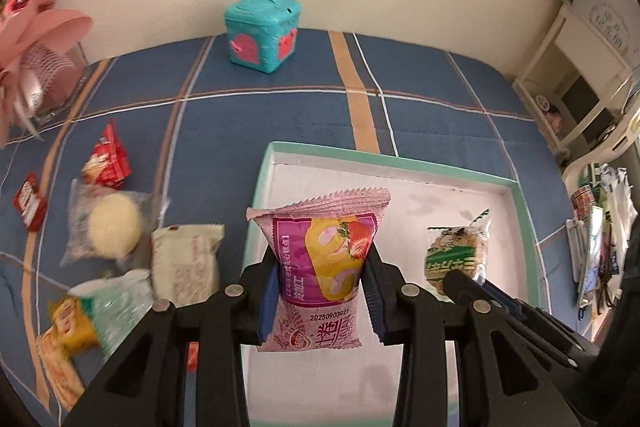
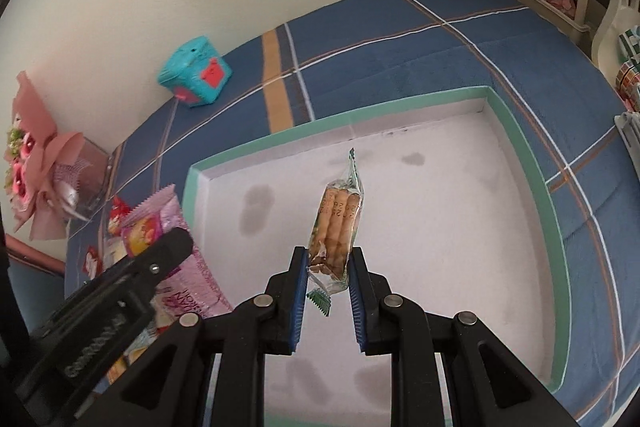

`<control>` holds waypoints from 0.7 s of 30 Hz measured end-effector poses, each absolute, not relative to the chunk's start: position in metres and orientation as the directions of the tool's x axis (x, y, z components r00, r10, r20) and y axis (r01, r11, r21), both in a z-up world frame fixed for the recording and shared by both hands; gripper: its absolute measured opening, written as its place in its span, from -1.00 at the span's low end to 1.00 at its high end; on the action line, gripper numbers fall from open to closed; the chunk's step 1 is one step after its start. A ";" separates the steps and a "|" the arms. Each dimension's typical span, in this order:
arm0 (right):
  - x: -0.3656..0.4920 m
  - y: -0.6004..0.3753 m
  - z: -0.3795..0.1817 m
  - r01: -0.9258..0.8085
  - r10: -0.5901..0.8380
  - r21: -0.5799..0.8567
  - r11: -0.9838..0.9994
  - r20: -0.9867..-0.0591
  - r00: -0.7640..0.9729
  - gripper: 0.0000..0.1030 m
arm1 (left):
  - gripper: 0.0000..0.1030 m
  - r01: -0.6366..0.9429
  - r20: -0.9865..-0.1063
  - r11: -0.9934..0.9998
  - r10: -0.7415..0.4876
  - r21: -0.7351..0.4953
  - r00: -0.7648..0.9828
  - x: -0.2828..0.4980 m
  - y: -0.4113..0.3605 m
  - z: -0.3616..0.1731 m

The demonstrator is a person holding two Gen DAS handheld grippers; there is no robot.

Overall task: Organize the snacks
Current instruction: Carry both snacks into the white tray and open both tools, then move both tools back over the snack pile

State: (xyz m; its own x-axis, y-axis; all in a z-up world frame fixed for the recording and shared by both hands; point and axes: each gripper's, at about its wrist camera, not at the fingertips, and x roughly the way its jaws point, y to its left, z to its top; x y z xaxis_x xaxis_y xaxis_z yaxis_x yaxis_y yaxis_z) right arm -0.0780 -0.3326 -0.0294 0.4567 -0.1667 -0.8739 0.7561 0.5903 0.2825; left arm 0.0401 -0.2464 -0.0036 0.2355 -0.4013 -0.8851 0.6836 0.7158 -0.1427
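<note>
Holding a snack in each gripper, we hung above the shallow white box with the mint-green rim (image 1: 520,195) that lay on the blue plaid bed (image 1: 280,115). Our left gripper (image 1: 320,287) pinched a pink strawberry cake-roll packet (image 1: 320,267) by its lower half, the packet upright over the box's left edge. Our right gripper (image 2: 329,291) was pressed tight on the bottom end of a clear green-trimmed biscuit pack (image 2: 338,223), which stood above the box floor. Left of the box, more snacks lay loose on the bed: a red packet (image 1: 106,163), a clear-wrapped round pastry (image 1: 114,225), a cream-coloured wrapper (image 1: 186,259) and a yellow packet (image 1: 70,327). A teal toy cube (image 1: 262,33) sat by the wall.
</note>
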 end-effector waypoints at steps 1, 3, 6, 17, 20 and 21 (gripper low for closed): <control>-0.077 -0.336 -0.030 0.761 -0.173 0.276 0.588 -0.875 0.451 -0.58 | -0.24 0.685 -0.887 0.715 -0.397 -0.138 0.235 0.040 -0.251 -0.008; -0.075 -0.342 -0.033 0.767 -0.176 0.268 0.582 -0.880 0.441 -0.57 | -0.22 0.684 -0.893 0.717 -0.386 -0.133 0.231 0.044 -0.258 -0.015; -0.078 -0.347 -0.034 0.783 -0.188 0.248 0.570 -0.888 0.418 -0.55 | -0.03 0.678 -0.899 0.723 -0.376 -0.132 0.226 0.047 -0.261 -0.022; -0.092 -0.346 -0.022 0.809 -0.235 0.184 0.558 -0.900 0.366 0.25 | 0.59 0.630 -0.894 0.769 -0.352 -0.109 0.275 0.050 -0.217 -0.012; -0.095 -0.339 -0.020 0.806 -0.240 0.170 0.567 -0.902 0.359 0.35 | 0.71 0.613 -0.891 0.786 -0.332 -0.080 0.311 0.052 -0.199 -0.006; -0.095 -0.336 -0.020 0.803 -0.243 0.164 0.572 -0.902 0.357 0.47 | 0.73 0.604 -0.887 0.794 -0.329 -0.072 0.326 0.053 -0.190 -0.003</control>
State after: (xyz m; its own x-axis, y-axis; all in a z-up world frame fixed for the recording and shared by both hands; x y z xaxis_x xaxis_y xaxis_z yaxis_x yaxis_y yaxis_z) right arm -0.0955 -0.3359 -0.0198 0.3568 -0.2427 -0.9021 0.8035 0.5724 0.1638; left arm 0.0530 -0.1904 -0.0033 0.3257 -0.3285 -0.8866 0.6042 0.7935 -0.0721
